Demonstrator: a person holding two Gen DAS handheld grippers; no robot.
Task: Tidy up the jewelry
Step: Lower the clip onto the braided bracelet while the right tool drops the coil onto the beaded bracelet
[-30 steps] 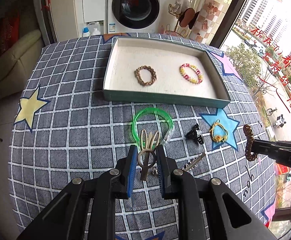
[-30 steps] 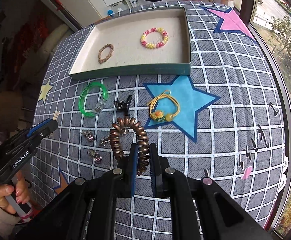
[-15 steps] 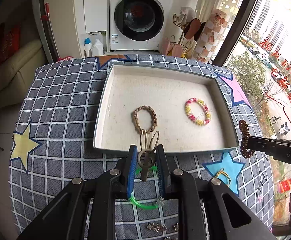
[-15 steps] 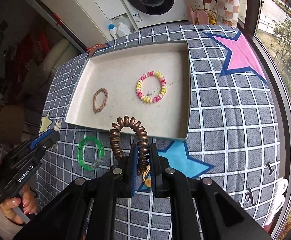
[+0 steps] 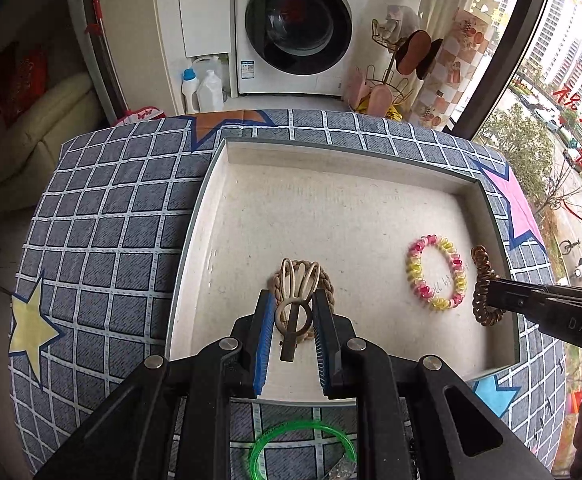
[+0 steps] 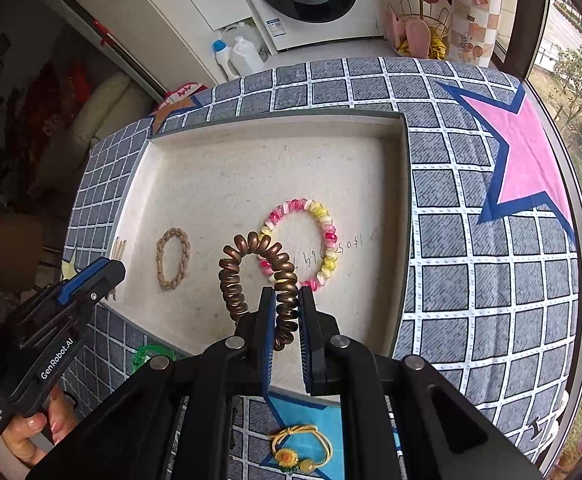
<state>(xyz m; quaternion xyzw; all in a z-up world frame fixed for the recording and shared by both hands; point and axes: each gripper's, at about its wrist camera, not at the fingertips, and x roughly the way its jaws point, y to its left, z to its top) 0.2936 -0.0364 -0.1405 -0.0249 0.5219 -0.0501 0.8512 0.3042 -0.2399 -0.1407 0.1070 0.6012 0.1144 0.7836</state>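
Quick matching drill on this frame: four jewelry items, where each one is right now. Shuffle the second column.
1. bunny-ear hair clip
2. brown spiral hair tie
3. pink-yellow spiral hair tie
4. green bangle

a. lying in the tray
b. held in the right gripper
c. on the tablecloth, outside the tray
d. held in the left gripper

Pairs: 1-d, 2-b, 3-a, 4-c

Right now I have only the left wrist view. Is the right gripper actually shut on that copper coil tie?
Observer: Yes. The right gripper pinches the copper coil tie between both pads, with its loop above the tray.
Reviewer: Is there anything outside the tray that I can't see?
Observer: A yellow sunflower tie lies on the blue star, just below the right gripper.
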